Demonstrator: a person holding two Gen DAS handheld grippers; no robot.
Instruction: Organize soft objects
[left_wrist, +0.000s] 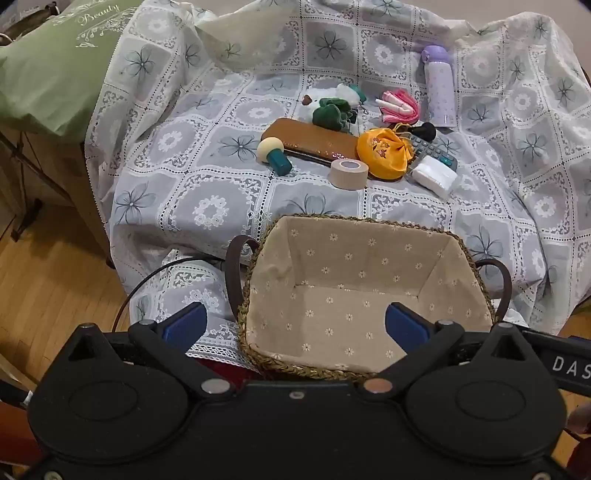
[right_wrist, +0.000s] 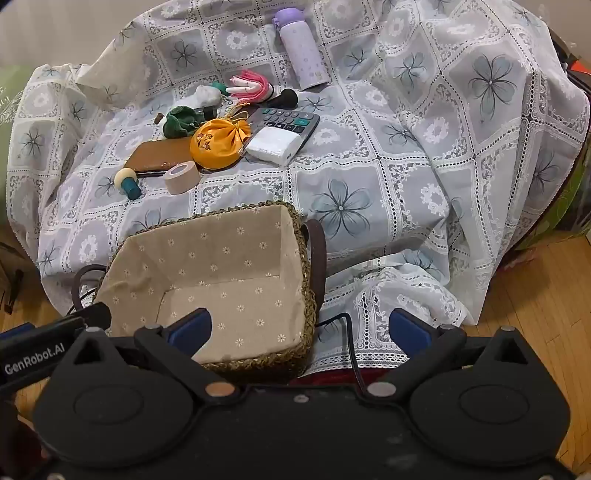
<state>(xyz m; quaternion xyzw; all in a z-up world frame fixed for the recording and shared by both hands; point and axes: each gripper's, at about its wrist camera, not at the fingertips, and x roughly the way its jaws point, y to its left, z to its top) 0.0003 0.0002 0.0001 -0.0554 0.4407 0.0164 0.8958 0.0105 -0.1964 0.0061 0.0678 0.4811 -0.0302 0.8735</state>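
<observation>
- A floral lace cloth (left_wrist: 207, 206) is draped over the work surface, above a wooden floor.
- Left gripper (left_wrist: 295, 326) and right gripper (right_wrist: 299, 330): jaws spread wide, nothing held.
- A lined basket (left_wrist: 258, 258) stands empty just ahead.
- An orange pouch (left_wrist: 382, 153) lies beyond among clutter; judged light and yielding, best pinched at its gathered neck.

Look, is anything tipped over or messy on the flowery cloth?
Yes. The purple bottle lies on its side, the little mushroom toy has toppled, and the orange pouch sits partly on the brown case. The basket is upright.
</observation>
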